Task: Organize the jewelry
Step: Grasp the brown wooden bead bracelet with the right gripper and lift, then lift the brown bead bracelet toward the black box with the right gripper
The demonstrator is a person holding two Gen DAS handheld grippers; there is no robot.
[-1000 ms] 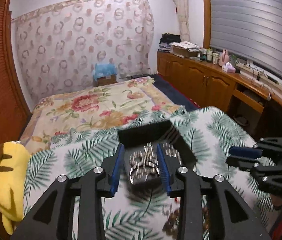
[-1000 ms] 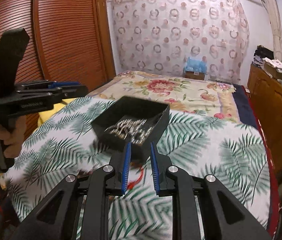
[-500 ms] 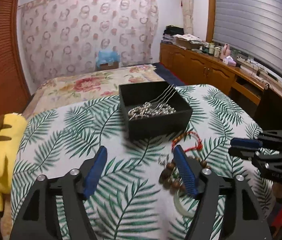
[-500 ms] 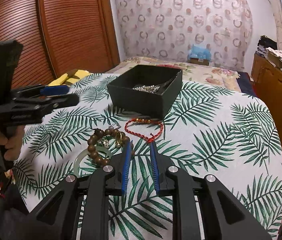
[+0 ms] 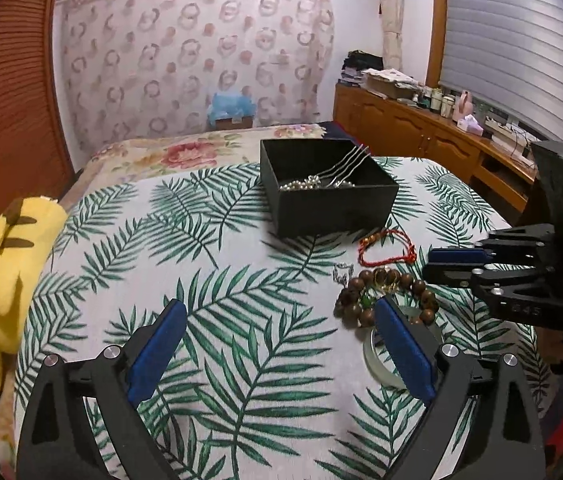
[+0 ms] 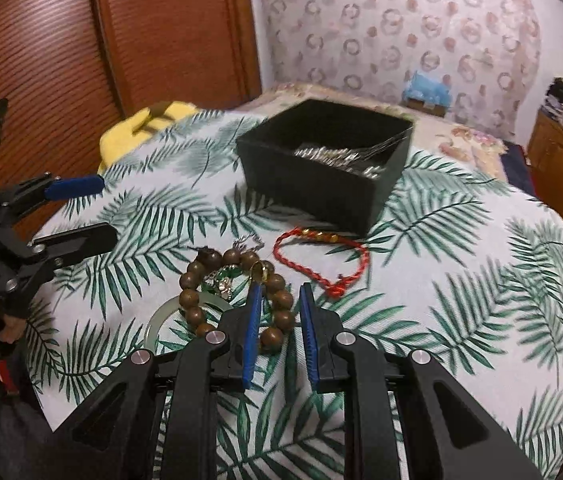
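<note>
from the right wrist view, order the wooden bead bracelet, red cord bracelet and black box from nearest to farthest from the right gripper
Measured from the right gripper:
1. wooden bead bracelet, just left of the fingertips, partly behind the left finger.
2. red cord bracelet, ahead and slightly right, on the leaf cloth.
3. black box, farthest, beyond the red cord.

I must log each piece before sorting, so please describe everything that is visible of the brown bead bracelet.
The brown bead bracelet is a loop of round, wood-like beads, one of them amber, lying flat on the palm-leaf cloth in front of the black box. It overlaps a pale green bangle; small green and silver pieces lie inside its ring. No gripper touches it.
</note>
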